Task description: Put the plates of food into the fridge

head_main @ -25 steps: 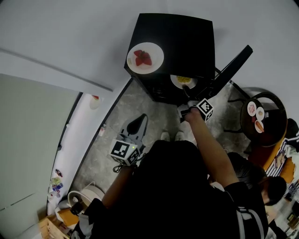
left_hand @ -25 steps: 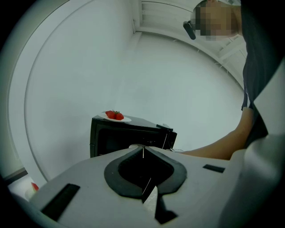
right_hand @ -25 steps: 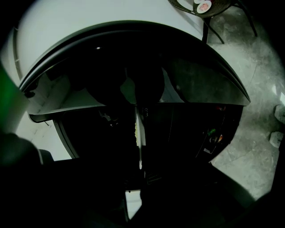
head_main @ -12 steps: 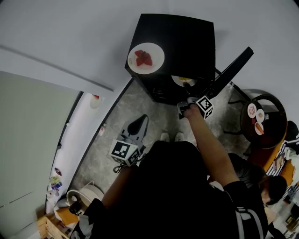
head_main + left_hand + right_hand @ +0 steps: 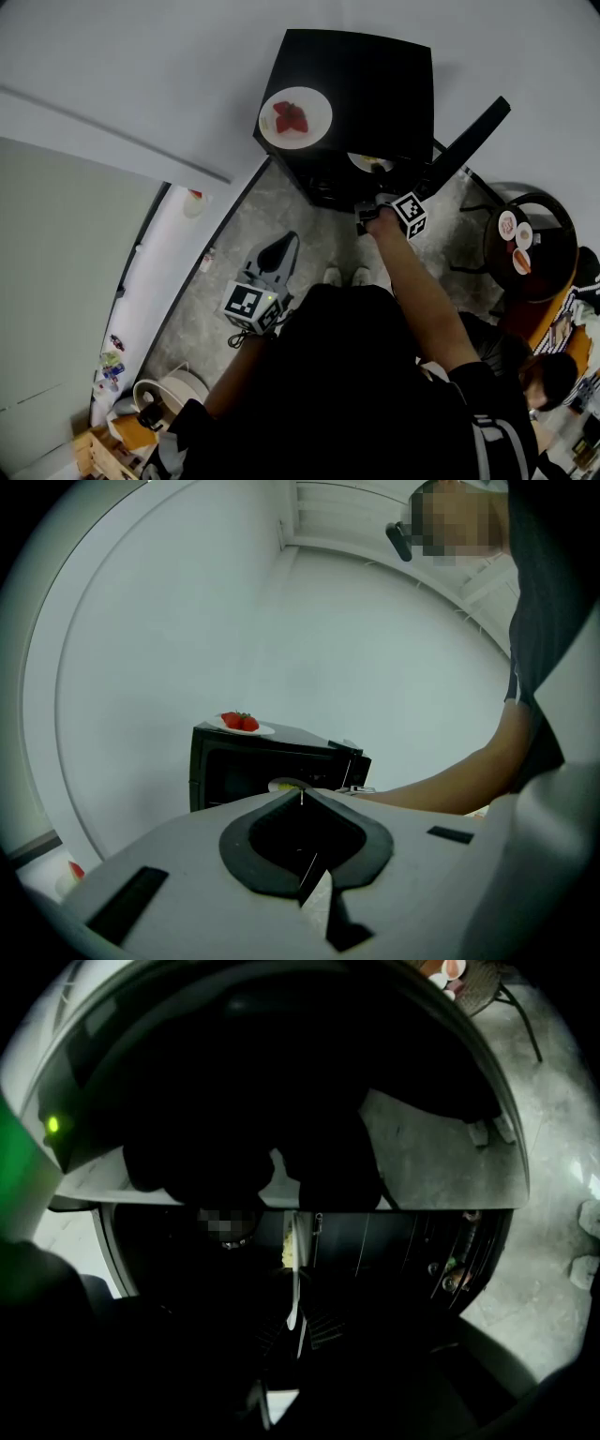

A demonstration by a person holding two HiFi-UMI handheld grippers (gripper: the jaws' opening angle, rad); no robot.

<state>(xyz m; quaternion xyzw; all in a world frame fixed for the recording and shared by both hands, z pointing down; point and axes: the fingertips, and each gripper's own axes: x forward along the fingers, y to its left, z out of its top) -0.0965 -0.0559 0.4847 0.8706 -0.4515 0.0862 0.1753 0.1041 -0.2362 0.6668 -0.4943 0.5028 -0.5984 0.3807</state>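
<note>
A black mini fridge (image 5: 361, 84) stands against the wall with its door (image 5: 466, 142) swung open to the right. On its top sits a white plate of strawberries (image 5: 295, 117), which the left gripper view also shows as the strawberry plate (image 5: 242, 725). My right gripper (image 5: 373, 192) is shut on the rim of a white plate of yellow food (image 5: 369, 163), held partly inside the fridge opening. That plate appears edge-on between the jaws (image 5: 292, 1269) in the right gripper view. My left gripper (image 5: 270, 267) hangs low over the floor, shut and holding nothing.
A round dark table (image 5: 542, 267) at the right carries several small plates of food (image 5: 507, 224). A white cup-like object (image 5: 191, 202) sits by the wall at the left. Grey stone floor (image 5: 253, 211) lies in front of the fridge.
My right gripper has pushed the plate of yellow food further into the fridge, so less of it shows. The left gripper has stayed put.
</note>
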